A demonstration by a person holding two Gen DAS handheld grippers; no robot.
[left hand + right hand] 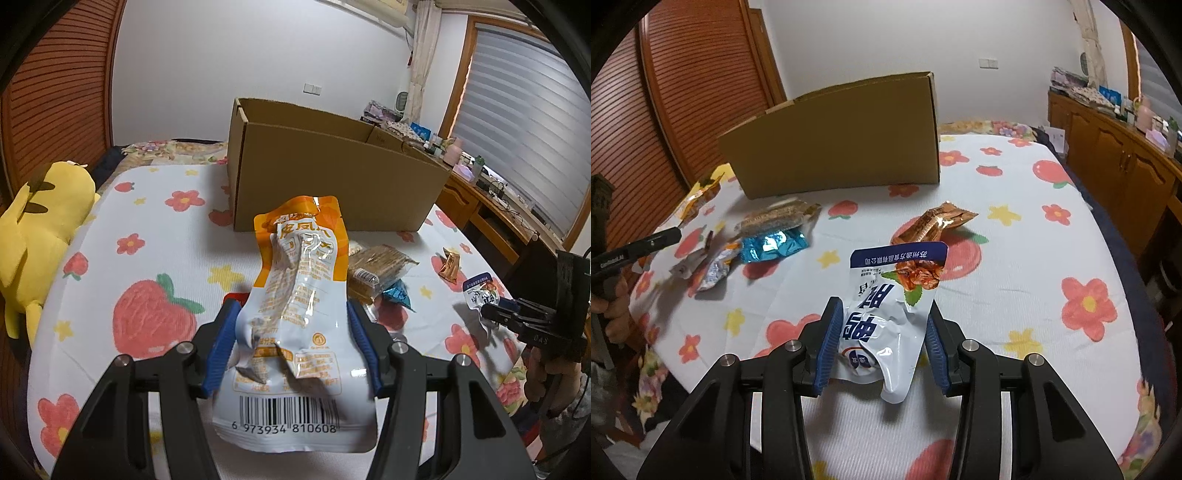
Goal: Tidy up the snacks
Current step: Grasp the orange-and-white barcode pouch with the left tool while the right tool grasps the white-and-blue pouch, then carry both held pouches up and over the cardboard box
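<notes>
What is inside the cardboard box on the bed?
Little shows. In the left wrist view the cardboard box is open on top, and only its bare inner walls and a folded flap are visible. Its floor is hidden by the front wall, so any snacks inside cannot be seen.

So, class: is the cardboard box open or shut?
Open. The box has no lid or flaps across its top; the left wrist view looks over the near wall to its inside far wall. Whether anything is inside cannot be told.

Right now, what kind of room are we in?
Most likely a bedroom. The snacks and cardboard box sit on a bed with a flower-print sheet, a yellow plush toy lies at its edge, and a wooden louvred wardrobe stands beside it.
</notes>
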